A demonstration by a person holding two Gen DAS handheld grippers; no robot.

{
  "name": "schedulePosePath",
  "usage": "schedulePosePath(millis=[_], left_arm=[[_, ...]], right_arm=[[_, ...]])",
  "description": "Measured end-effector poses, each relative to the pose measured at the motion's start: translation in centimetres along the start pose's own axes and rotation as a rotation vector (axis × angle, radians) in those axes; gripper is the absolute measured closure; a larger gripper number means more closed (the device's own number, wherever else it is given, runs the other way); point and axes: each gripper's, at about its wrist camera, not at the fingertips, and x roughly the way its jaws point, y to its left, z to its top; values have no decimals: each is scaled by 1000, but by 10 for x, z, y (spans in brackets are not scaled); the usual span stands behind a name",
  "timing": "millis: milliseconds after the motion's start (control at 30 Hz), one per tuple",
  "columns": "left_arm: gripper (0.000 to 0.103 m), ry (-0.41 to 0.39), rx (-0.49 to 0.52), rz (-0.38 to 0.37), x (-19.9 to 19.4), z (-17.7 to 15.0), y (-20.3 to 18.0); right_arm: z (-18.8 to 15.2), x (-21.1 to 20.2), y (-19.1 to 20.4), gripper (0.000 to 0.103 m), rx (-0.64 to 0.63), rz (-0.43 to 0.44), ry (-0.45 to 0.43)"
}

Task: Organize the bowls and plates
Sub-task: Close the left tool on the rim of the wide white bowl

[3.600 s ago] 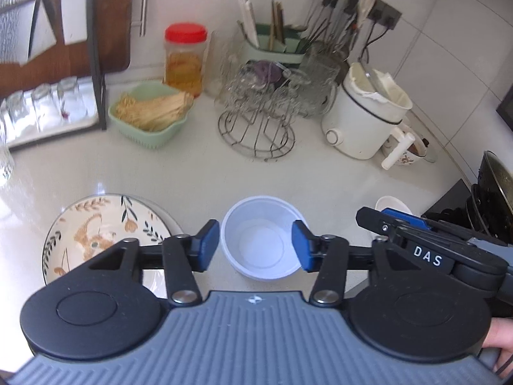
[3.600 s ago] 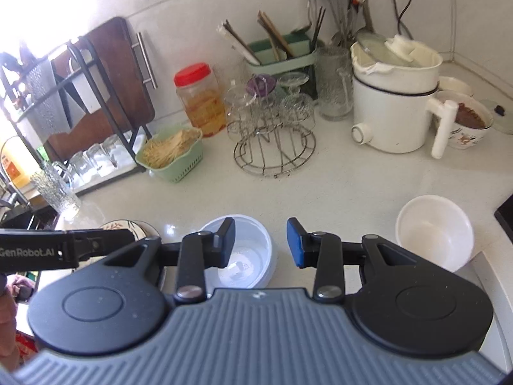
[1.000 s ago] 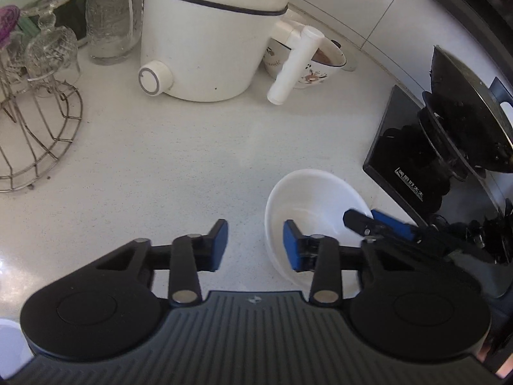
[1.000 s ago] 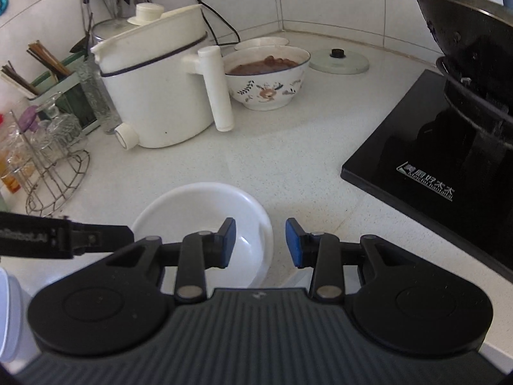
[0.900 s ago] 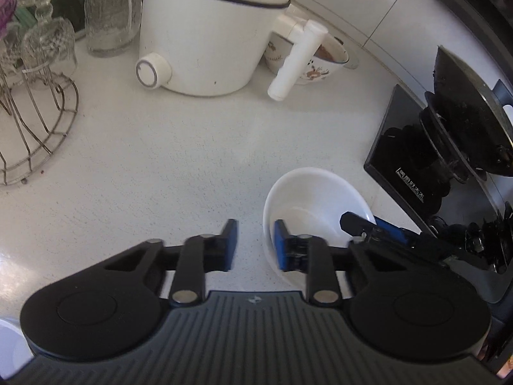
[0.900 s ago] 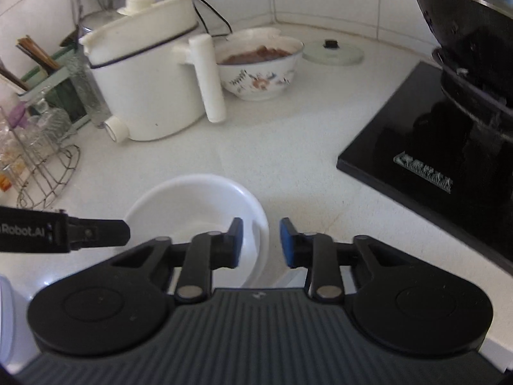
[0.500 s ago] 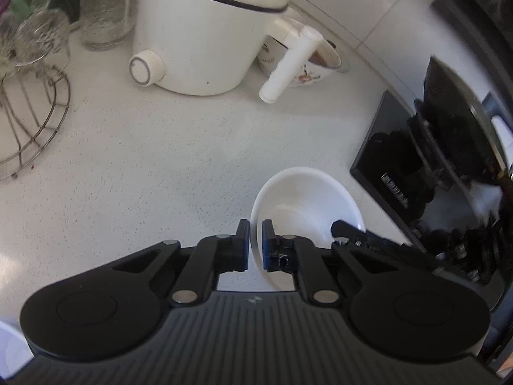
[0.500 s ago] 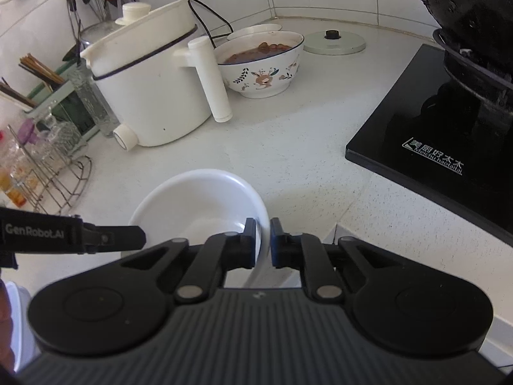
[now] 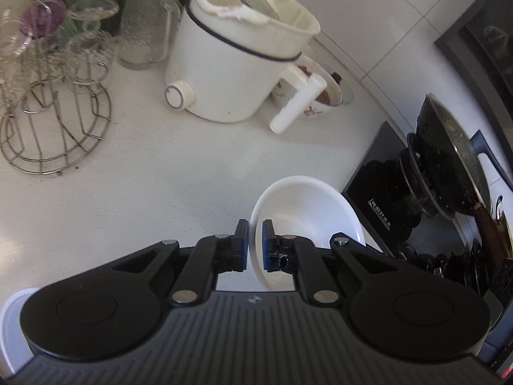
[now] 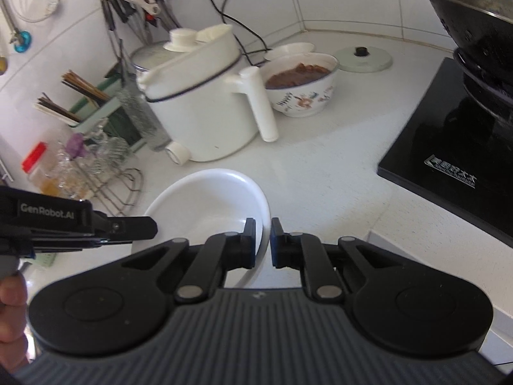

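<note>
A plain white bowl hangs tilted just above the white counter, held from two sides. In the left wrist view my left gripper is shut on the bowl's near left rim, which runs between the blue pads. In the right wrist view my right gripper is shut on the bowl's right rim. The left gripper also shows there, reaching in from the left to the opposite rim, with a hand behind it. A second white bowl's edge peeks in at the lower left.
A white electric pot stands behind the bowl, its handle pointing forward. Beside it is a patterned bowl of brown food and a glass lid. A black induction hob with a wok lies right; a wire glass rack left.
Both grippers' jaws closed from apart onto opposite rims of the white bowl. Both hands then rose, and the bowl came up off the counter and tilted.
</note>
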Motion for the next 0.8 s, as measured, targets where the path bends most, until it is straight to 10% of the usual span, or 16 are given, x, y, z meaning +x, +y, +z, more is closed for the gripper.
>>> schedulePosePath(millis=[800], left_arm=[[94,-200,-176,63,-115,-8,39]], right_arm=[[26,-24,72,90,-122,207,-2]])
